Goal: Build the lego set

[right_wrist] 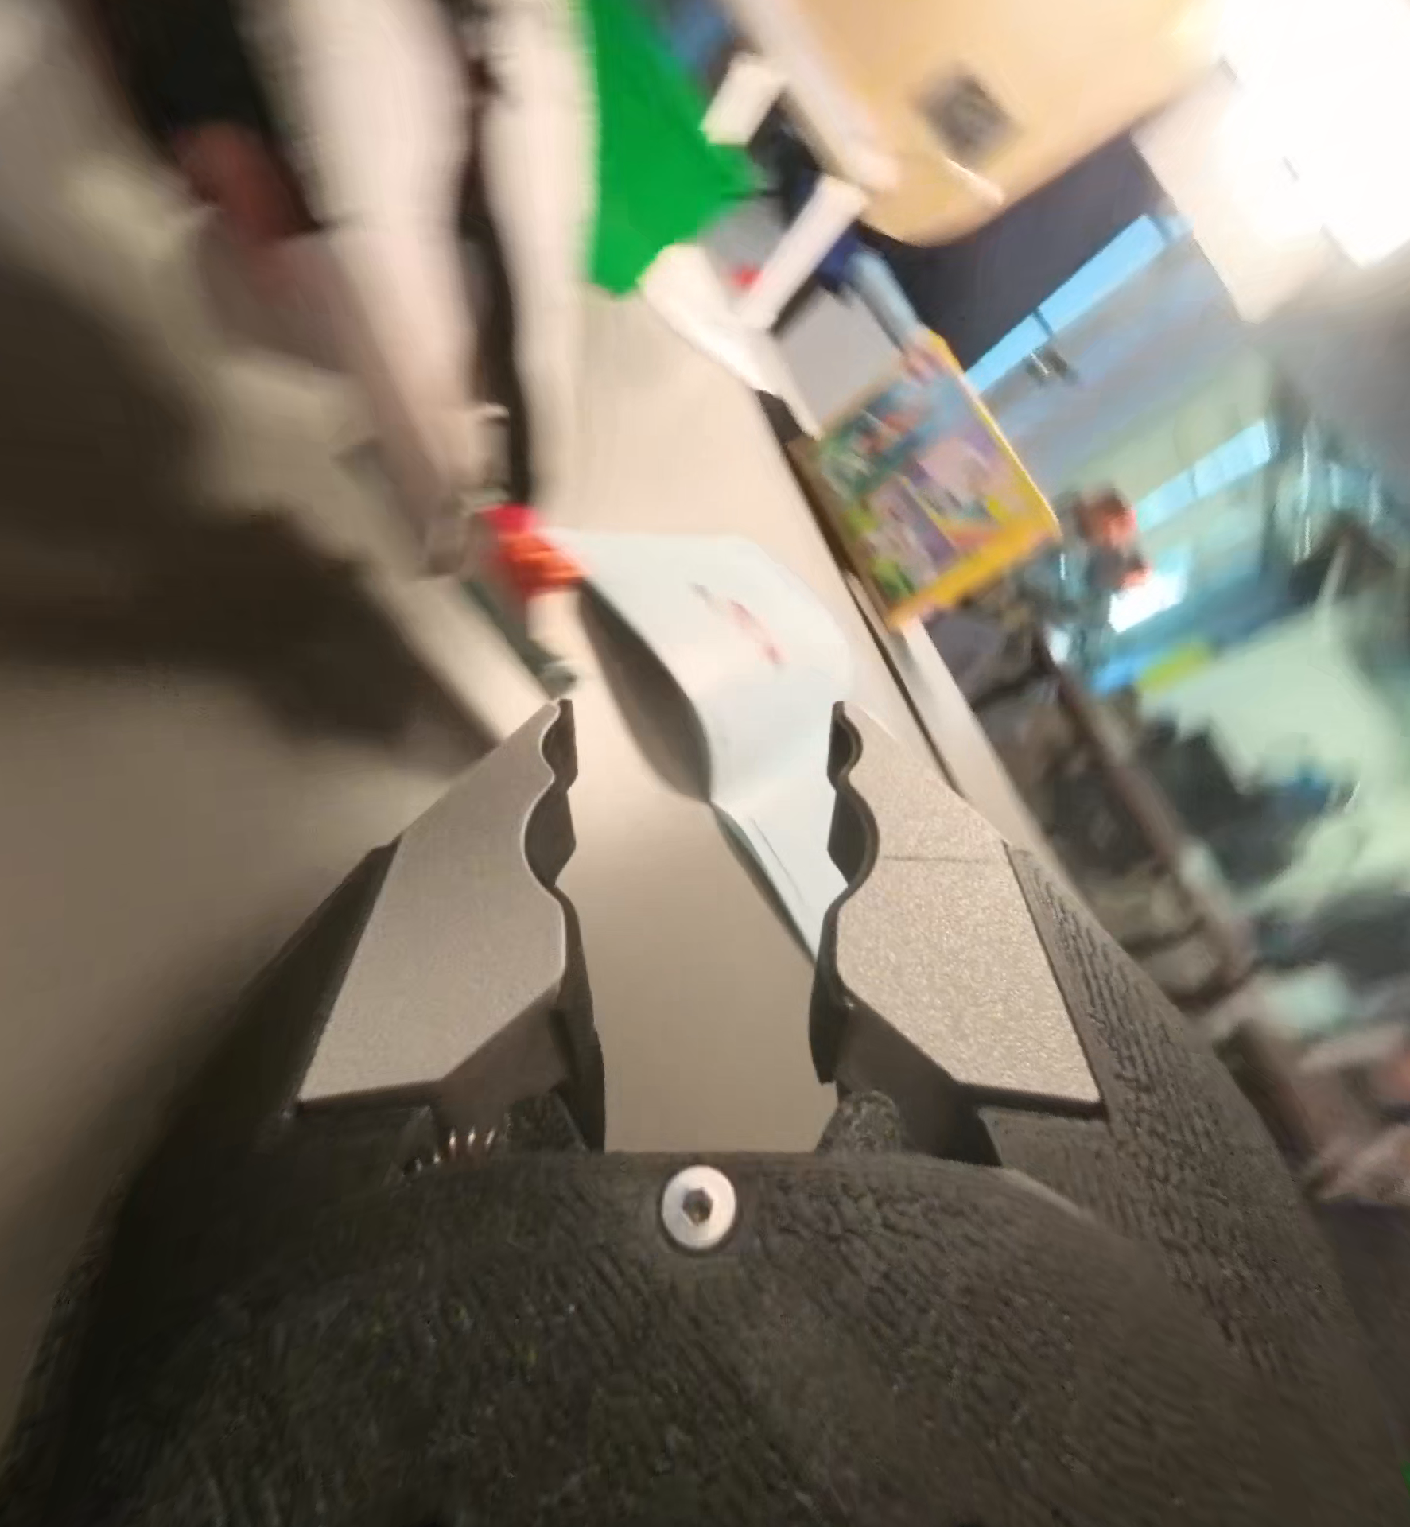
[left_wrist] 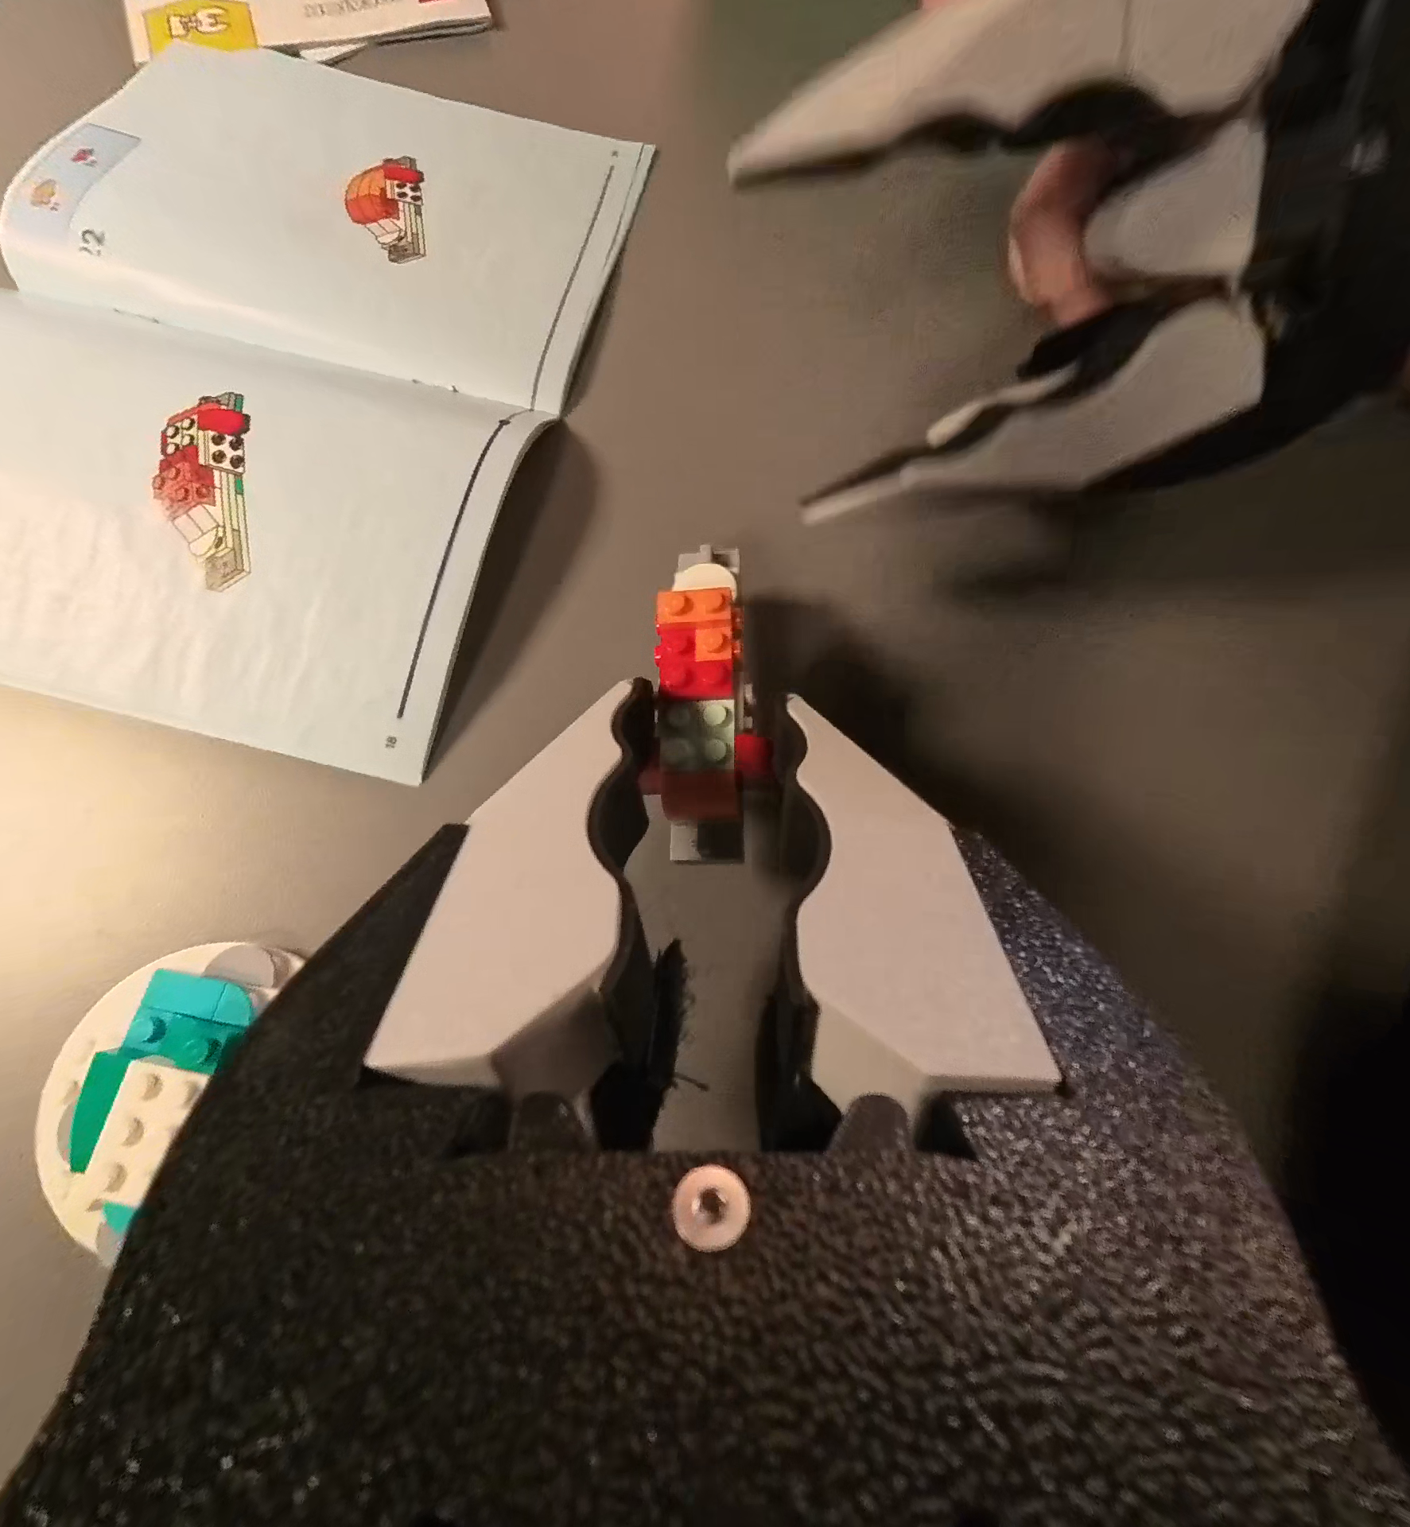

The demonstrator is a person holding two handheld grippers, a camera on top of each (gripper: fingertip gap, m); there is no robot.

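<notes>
The left hand-held gripper [left_wrist: 709,719] points forward and down, its grey fingers [left_wrist: 519,843] closed in on a small brick model; the right hand-held gripper [right_wrist: 701,727] (blurred in the left wrist view) hangs spread wide, empty, beyond and right of the left.

- Two hand-held grippers: the left hand-held gripper [left_wrist: 709,702] and the right hand-held gripper [right_wrist: 701,727].
- One small brick model [left_wrist: 701,661] of orange, red and grey pieces.
- One round white plate [left_wrist: 77,1099] carrying teal and white bricks.
- One open instruction booklet [left_wrist: 272,330]; further booklets [left_wrist: 305,21] at the desk's [left_wrist: 850,289] far edge, number unclear.
- One colourful box [right_wrist: 933,479].
</notes>
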